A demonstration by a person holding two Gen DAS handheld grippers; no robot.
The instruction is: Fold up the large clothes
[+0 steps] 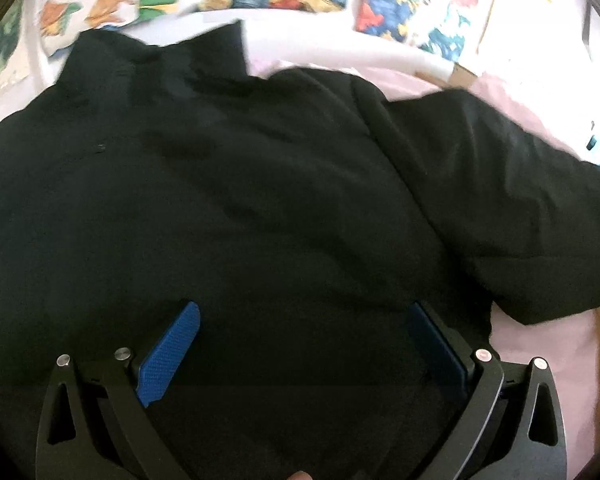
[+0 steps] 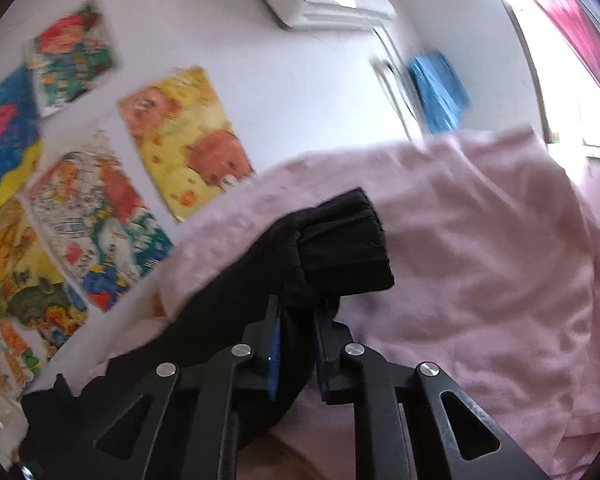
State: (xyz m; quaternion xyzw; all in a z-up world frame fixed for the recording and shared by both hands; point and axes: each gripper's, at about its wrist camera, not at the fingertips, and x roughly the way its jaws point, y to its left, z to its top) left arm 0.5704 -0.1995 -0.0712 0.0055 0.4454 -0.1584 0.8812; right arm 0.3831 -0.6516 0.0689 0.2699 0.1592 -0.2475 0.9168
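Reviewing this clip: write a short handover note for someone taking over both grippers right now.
Left gripper: open, hanging over the body of the black jacket, gripping nothing.
Right gripper: shut on the jacket's sleeve near the cuff, lifted over the pink sheet.
Done: jacket lies spread on the sheet, with its collar toward the postered wall.
Left: probably bring the held sleeve across the body, then the other sleeve, then fold the body.

Black linkage grippers (image 1: 300, 344), blue pads (image 1: 171, 354) (silver screws)
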